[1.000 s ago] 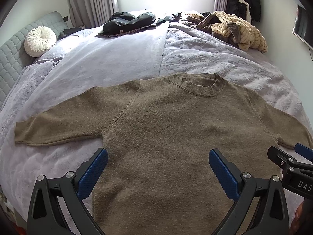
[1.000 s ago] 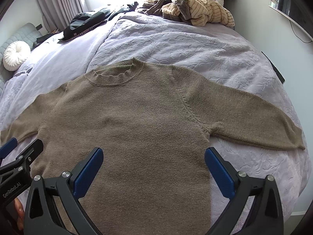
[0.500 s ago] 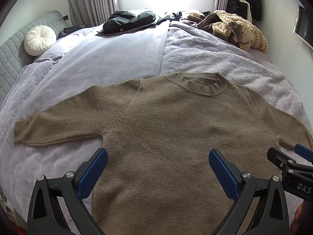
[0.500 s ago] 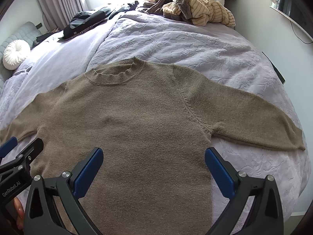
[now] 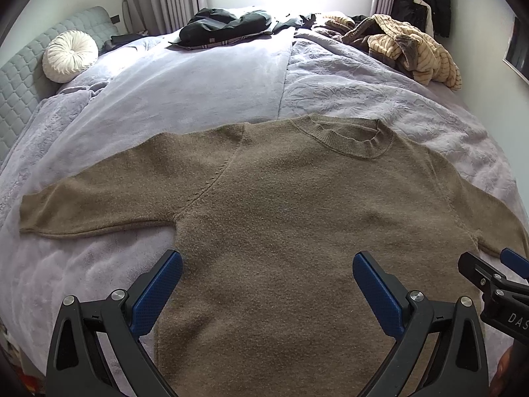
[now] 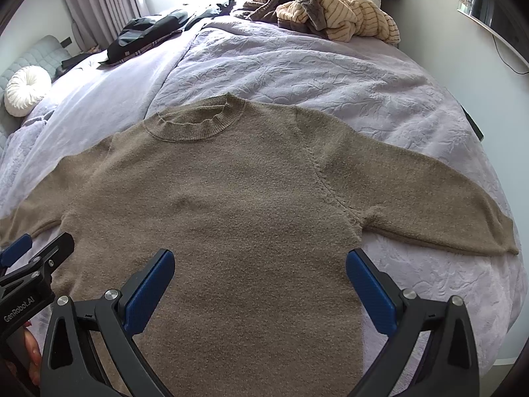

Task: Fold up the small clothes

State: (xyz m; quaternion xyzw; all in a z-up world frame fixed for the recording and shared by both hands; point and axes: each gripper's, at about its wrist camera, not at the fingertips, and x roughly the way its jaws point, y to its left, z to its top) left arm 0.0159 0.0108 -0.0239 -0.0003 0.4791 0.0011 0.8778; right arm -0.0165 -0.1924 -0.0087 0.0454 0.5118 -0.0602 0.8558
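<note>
Bed (image 5: 198, 92) | brown sweater (image 5: 297, 225) flat | striped clothes pile (image 5: 413, 49), dark jacket (image 5: 224, 28) beyond | left gripper (image 5: 267, 292), right gripper (image 6: 260, 289) wide apart, empty

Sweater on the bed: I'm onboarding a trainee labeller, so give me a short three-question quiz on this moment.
1. True or false: the sweater lies flat with both sleeves spread out to the sides.
2. The left gripper is: A) shut on a sleeve, B) open above the sweater's body, C) out of view.
3. Fill in: the round white object by the headboard is a ____.

Key:
1. True. The left sleeve and the right sleeve both lie out on the bed.
2. B. The right gripper is open too, holding nothing.
3. Cushion.
</note>
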